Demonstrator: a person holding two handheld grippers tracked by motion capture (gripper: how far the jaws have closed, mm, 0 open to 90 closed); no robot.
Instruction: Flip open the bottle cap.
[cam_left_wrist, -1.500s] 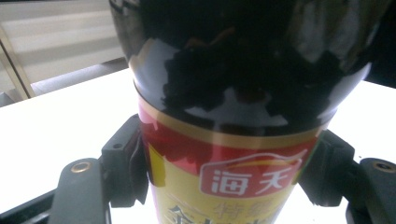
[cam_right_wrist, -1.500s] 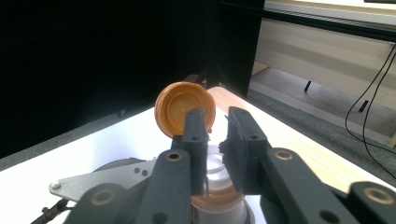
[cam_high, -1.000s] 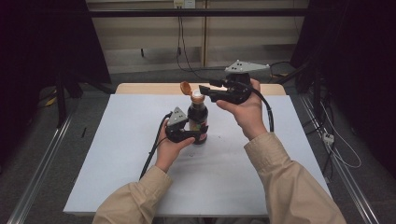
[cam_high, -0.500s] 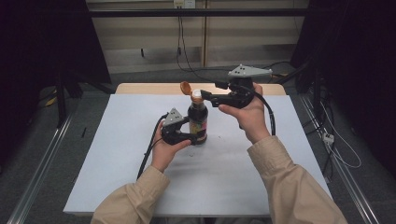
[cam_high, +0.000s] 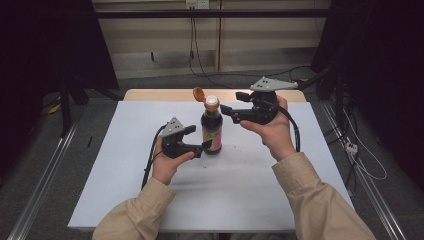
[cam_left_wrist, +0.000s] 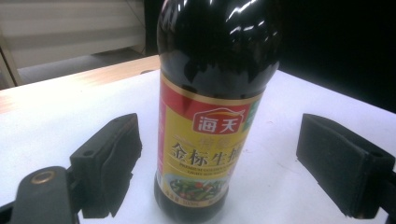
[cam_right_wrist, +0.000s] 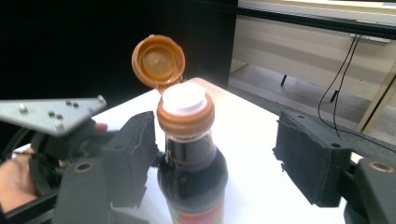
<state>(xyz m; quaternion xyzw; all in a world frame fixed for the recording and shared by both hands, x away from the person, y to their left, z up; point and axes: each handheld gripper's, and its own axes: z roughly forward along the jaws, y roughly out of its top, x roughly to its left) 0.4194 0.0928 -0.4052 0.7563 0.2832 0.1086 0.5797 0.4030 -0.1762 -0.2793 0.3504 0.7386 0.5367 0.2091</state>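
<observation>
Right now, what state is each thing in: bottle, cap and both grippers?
Bottle: upright on the table, dark and full.
Flip cap: hinged open, white spout bare.
Left gripper: jaws just opened, apart either side of the bottle's base.
Right gripper: jaws just opened, clear of the neck.

Through the left gripper view I see the dark sauce bottle (cam_left_wrist: 210, 107) standing upright on the white table (cam_left_wrist: 60, 126), right between my left gripper (cam_left_wrist: 217, 168) jaws. The jaws have just been opening, and each black pad (cam_left_wrist: 114, 158) now sits clear of the glass, with a gap on either side. The bottle's yellow and red label (cam_left_wrist: 205, 144) faces me, its red badge bearing white characters. Behind the white surface runs a wooden edge (cam_left_wrist: 70, 81)
</observation>
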